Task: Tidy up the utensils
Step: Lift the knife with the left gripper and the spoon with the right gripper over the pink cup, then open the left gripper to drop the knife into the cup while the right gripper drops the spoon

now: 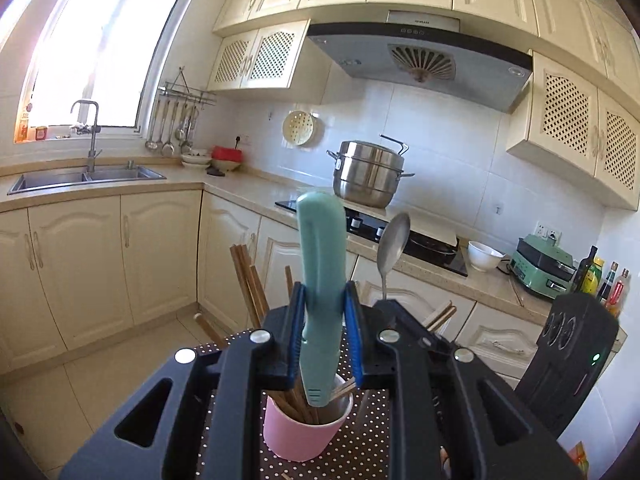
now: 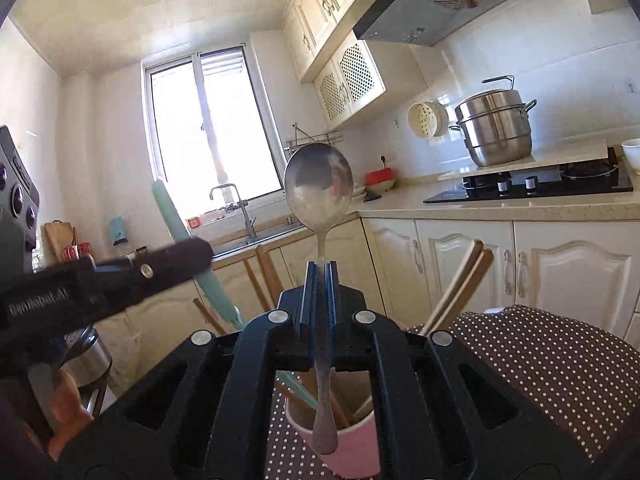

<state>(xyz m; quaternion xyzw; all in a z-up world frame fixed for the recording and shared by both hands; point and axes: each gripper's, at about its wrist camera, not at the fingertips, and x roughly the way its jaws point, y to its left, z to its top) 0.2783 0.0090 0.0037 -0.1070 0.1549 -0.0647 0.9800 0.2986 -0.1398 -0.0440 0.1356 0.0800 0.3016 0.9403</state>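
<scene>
- The left tool (image 1: 326, 320) is clamping a teal utensil (image 1: 322, 264) upright, its lower end dipping into the pink cup (image 1: 304, 438) directly below.
- The right tool (image 2: 319, 292) is pinching a metal spoon (image 2: 319, 186) by the stem, bowl up, its handle tip hanging at the cup's (image 2: 356, 450) near rim.
- Chopsticks (image 1: 250, 284) are leaning in the cup beyond the fingers, on the dotted tabletop (image 2: 540, 364).
- Judgement: both are mid-insertion; next, lowering and releasing.

— Left gripper (image 1: 326, 300)?
— Jaws closed on a teal handle, pads pressing both its sides, fingers pointing up and forward.
— Right gripper (image 2: 320, 280)?
— Jaws nearly together, clamping a thin metal spoon stem (held upright). Left gripper (image 2: 176, 256) reaches in beside it, apart.
</scene>
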